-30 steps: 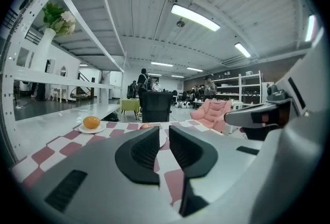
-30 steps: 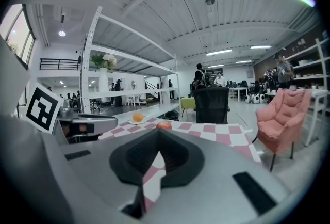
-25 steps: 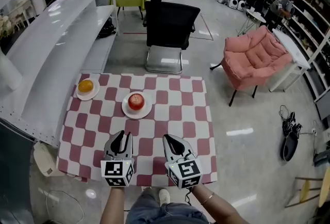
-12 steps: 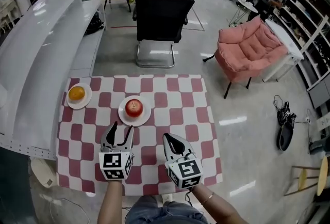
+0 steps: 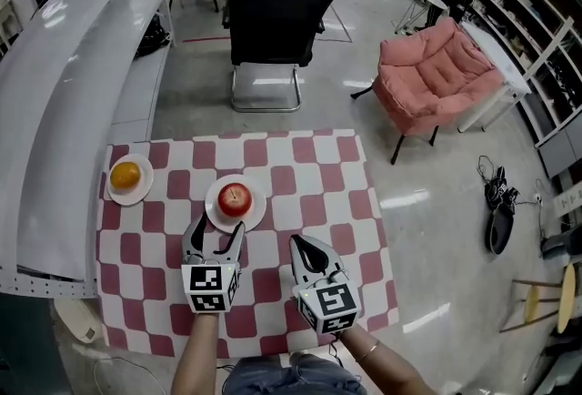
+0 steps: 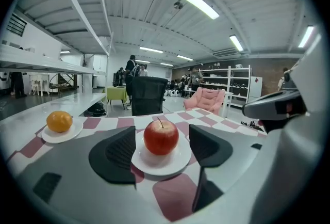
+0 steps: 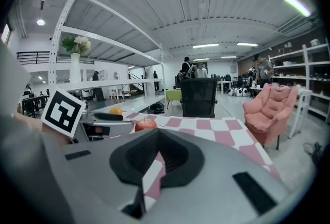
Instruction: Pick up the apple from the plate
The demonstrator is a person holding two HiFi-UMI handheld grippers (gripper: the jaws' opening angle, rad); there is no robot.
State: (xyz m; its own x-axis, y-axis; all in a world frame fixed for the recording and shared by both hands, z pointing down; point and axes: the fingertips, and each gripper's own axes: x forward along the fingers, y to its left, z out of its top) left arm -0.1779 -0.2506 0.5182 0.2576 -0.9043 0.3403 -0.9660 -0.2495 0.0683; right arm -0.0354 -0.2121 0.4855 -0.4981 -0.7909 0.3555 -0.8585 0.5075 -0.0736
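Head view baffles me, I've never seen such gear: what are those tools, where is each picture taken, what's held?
A person works two hand-held, two-jaw grippers. The head view looks down from a camera on their head; each gripper view rides on its gripper, looking along its jaws. On the checkered tablecloth: a red apple on a white plate, an orange on a second plate. The left gripper has just been opening its jaws; the apple sits just beyond their tips, untouched. The right gripper is shut, empty. Nothing is held.
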